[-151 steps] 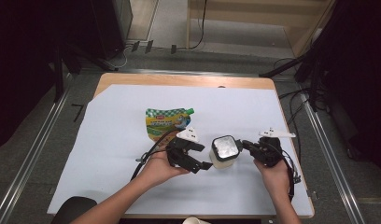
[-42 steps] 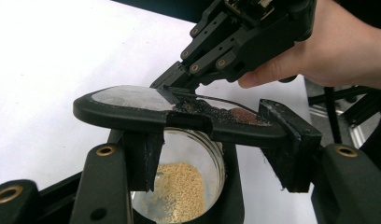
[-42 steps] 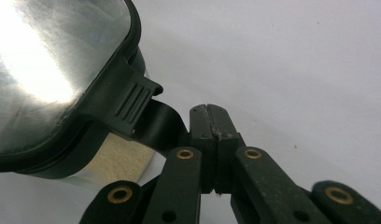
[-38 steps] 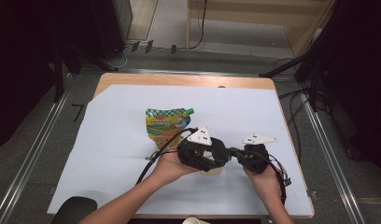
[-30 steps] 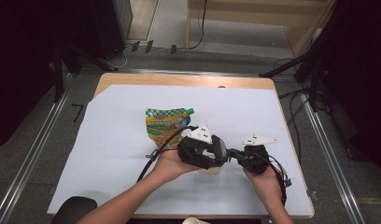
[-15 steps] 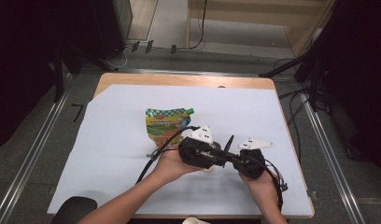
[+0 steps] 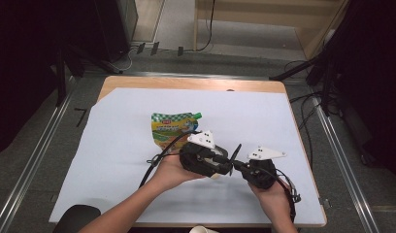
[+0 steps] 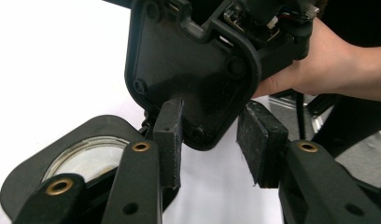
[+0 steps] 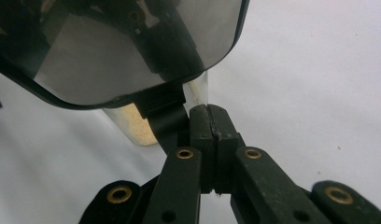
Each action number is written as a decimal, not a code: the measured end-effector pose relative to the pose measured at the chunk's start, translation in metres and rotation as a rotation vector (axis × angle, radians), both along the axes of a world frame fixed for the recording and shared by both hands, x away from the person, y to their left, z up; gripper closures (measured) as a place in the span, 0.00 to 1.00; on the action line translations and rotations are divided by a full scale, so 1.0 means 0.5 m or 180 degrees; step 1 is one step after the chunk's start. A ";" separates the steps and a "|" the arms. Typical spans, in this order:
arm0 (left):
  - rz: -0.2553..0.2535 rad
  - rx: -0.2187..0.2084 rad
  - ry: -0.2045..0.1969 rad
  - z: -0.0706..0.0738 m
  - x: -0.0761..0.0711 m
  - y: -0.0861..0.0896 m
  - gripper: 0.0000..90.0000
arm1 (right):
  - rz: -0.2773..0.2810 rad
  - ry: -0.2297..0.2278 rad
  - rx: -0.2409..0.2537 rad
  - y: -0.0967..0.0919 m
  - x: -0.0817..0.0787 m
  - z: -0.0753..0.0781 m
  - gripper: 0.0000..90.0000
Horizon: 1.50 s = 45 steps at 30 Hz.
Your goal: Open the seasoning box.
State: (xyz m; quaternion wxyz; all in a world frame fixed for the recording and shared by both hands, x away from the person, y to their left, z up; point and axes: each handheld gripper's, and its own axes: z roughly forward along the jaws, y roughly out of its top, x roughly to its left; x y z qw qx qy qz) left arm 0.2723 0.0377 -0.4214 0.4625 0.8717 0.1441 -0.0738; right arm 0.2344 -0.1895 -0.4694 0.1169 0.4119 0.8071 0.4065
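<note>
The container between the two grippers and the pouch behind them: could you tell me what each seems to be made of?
The container looks like clear hard plastic, since pale grainy contents show through its wall; its lid seems matte black plastic around a glossy clear window. The pouch appears to be flexible printed film, glossy, lying flat with a small green cap.

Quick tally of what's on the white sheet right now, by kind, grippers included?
Grippers: 2, the left gripper and the right gripper
Clear containers with a black lid: 1, the container
Green and yellow pouches: 1, the pouch
Total: 4
</note>
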 end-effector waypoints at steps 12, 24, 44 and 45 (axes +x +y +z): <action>0.0146 0.0033 0.0082 0.013 0.023 0.065 0.56 | 0.0163 0.0097 0.0109 0.003 -0.044 0.000 1.00; 0.0266 0.0069 0.0028 0.015 0.026 0.084 0.48 | 0.0288 0.0220 0.0166 0.003 -0.010 -0.025 1.00; 0.0681 0.0127 -0.0048 0.017 0.024 0.175 0.48 | 0.0211 0.0199 0.0218 -0.037 0.087 -0.031 1.00; 0.0699 0.0135 -0.0051 0.017 0.025 0.180 0.49 | 0.0200 0.0213 0.0230 -0.039 0.091 -0.031 1.00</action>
